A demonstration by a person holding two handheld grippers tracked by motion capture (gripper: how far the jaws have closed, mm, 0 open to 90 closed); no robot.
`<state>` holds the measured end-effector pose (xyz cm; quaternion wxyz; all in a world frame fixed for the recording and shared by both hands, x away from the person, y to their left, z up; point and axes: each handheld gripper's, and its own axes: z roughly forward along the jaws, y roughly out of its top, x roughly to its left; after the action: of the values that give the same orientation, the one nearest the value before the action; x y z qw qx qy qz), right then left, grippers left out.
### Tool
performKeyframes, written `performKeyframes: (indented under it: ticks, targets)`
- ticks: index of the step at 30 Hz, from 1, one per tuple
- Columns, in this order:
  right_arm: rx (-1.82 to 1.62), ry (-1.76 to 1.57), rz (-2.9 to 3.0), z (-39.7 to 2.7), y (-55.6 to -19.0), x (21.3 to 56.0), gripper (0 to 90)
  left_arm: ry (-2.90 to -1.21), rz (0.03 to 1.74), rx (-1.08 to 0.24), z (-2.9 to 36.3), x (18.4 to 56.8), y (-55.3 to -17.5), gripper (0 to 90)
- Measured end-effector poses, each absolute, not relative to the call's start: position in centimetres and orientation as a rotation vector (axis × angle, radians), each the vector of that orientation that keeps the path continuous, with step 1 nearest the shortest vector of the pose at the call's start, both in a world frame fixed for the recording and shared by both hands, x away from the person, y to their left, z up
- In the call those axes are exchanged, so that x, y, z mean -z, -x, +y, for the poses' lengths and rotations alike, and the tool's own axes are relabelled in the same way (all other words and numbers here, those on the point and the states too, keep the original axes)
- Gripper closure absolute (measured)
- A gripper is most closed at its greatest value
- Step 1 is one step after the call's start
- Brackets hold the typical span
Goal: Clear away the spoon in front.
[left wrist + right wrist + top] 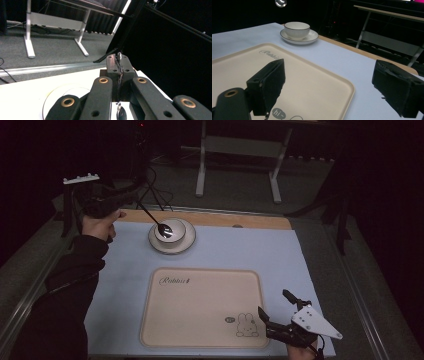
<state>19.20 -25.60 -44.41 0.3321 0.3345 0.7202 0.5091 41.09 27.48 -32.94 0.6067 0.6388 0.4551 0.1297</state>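
Spoon point(156, 222): one is counted, pinched by its thin dark handle in the left claw point(134, 199), whose jaws are pressed together on it. It slants down from the claw, with its bowl over the one cup point(170, 231); whether the bowl touches the cup cannot be told from the high view. The cup sits on one saucer point(188, 243), at the far part of the light blue mat point(280, 260) on the worktop. One cream tray point(200, 307) lies nearer, bearing a script word, a rabbit drawing point(246, 325) and a small "hi" bubble.

In the left gripper view the handle point(118, 72) is seen as a thin line clamped between the pads, and the spoon's bowl is cut off at the bottom edge. In the right gripper view the spoon's bowl point(280, 2) is cut off at the top edge.

The right claw point(277, 309) is spread, with nothing between its jaws, over the tray's near right corner. Its hand is cut off by the lower edge of the high view.

Surroundings are dim: a white-legged frame point(237, 150) stands on the grey floor beyond the worktop, cables point(157, 192) trail behind the left claw, and the rest is too dark to make out.
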Motion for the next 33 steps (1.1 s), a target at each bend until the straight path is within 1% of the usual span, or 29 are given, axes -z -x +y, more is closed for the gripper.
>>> performKeyframes:
  ticks: [10,16,23,33]
  targets:
    - [-1.329,-0.873,1.886,-25.5,-19.2,44.4,11.5,-1.563,0.957,-0.253,26.7,32.0,-39.7,90.0]
    - [-1.33,-0.875,1.889,-25.5,-19.2,44.5,11.5,-1.6,0.889,-0.198,26.1,31.7,-38.8,90.0]
    - [-1.346,-0.869,1.885,-25.5,-19.2,44.5,11.5,-1.677,0.823,-0.163,24.8,32.0,-37.4,90.0]
    - [-1.348,-0.86,1.889,-25.4,-19.2,44.5,11.5,-1.719,0.731,-0.082,23.9,32.6,-35.9,90.0]
